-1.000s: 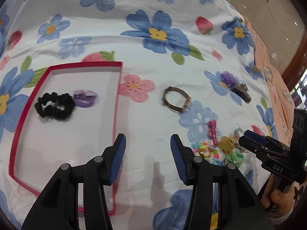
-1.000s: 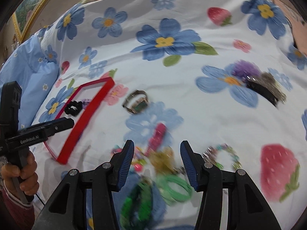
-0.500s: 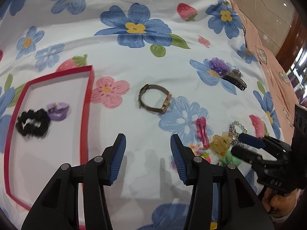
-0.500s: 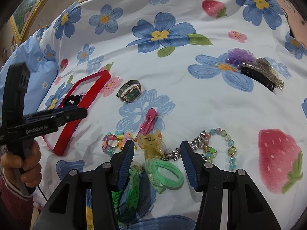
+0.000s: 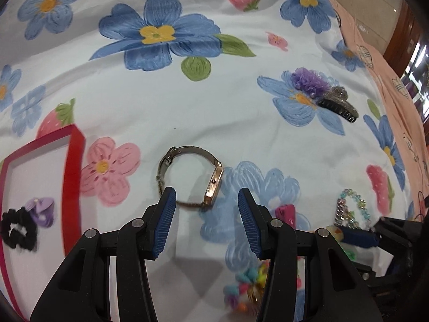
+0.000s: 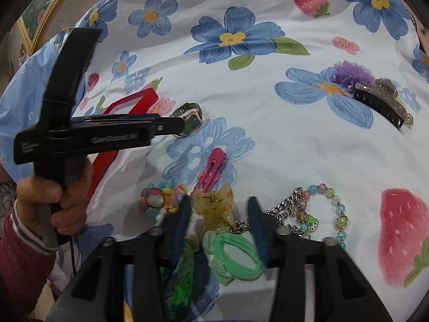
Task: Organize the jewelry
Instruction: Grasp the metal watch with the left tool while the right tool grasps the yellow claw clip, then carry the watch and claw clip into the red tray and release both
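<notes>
A metal-band watch (image 5: pixel 213 185) lies on the flowered sheet, just ahead of my open left gripper (image 5: pixel 206 196); its case sits between the blue fingertips and no pad presses on it. The red tray (image 5: pixel 72 177) at the left holds a black scrunchie (image 5: pixel 18 230) and a purple piece (image 5: pixel 43 210). My right gripper (image 6: pixel 218 204) stands over the jewelry heap, its jaws closing with a yellow translucent claw clip (image 6: pixel 214 209) between them, a small gap showing on each side. In the right wrist view a hand holds the left gripper (image 6: pixel 171 126) at the watch (image 6: pixel 191 119).
A pink hair clip (image 6: pixel 211 169), a green hair tie (image 6: pixel 236 255), a bead bracelet with chain (image 6: pixel 327 214) and a colourful bead ring (image 6: pixel 158 201) crowd the heap. A purple flower clip (image 5: pixel 311 80) and a black claw clip (image 5: pixel 337 107) lie farther right. Peach cloth (image 5: pixel 388 80) borders the sheet.
My left gripper has slid right, away from the red tray, and lower, up to the watch. The right gripper's jaws have narrowed around the yellow claw clip.
</notes>
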Motion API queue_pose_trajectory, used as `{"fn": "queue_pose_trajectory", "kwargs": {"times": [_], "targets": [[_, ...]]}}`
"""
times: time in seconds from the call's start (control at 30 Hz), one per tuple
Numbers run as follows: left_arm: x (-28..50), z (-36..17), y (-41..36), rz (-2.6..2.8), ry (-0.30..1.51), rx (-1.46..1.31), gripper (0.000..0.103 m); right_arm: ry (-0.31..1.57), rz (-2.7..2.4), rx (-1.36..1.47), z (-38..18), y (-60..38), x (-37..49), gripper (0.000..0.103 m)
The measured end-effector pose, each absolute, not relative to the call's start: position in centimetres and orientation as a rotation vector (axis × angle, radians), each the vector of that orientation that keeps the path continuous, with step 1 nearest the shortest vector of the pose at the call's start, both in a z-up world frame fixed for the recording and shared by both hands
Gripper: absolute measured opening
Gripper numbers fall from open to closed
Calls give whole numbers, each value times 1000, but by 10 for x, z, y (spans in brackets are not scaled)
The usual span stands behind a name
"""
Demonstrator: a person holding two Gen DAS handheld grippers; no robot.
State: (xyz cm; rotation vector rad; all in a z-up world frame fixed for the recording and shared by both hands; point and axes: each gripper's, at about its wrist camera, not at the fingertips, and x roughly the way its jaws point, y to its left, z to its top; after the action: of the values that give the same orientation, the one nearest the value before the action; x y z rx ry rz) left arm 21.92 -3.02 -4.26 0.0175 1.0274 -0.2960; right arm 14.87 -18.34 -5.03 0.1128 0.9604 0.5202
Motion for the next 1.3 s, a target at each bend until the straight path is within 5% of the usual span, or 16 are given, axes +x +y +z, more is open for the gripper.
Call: {"fn": "queue_pose_trajectory", "kwargs": {"times": [0.07, 0.2, 0.3, 1.3], "targets": [[224, -49, -32, -300, 1039, 16, 47, 968, 517, 118, -52, -185, 151, 27], [229, -55, -33, -314, 1050, 15, 13, 966, 523, 137, -54, -190, 154, 26], [228, -54, -33, -323, 1038, 15, 7, 959, 522, 147, -52, -194, 154, 26], [118, 14, 51, -227, 879, -164, 6, 883, 631, 129, -12, -147, 137, 26]]}}
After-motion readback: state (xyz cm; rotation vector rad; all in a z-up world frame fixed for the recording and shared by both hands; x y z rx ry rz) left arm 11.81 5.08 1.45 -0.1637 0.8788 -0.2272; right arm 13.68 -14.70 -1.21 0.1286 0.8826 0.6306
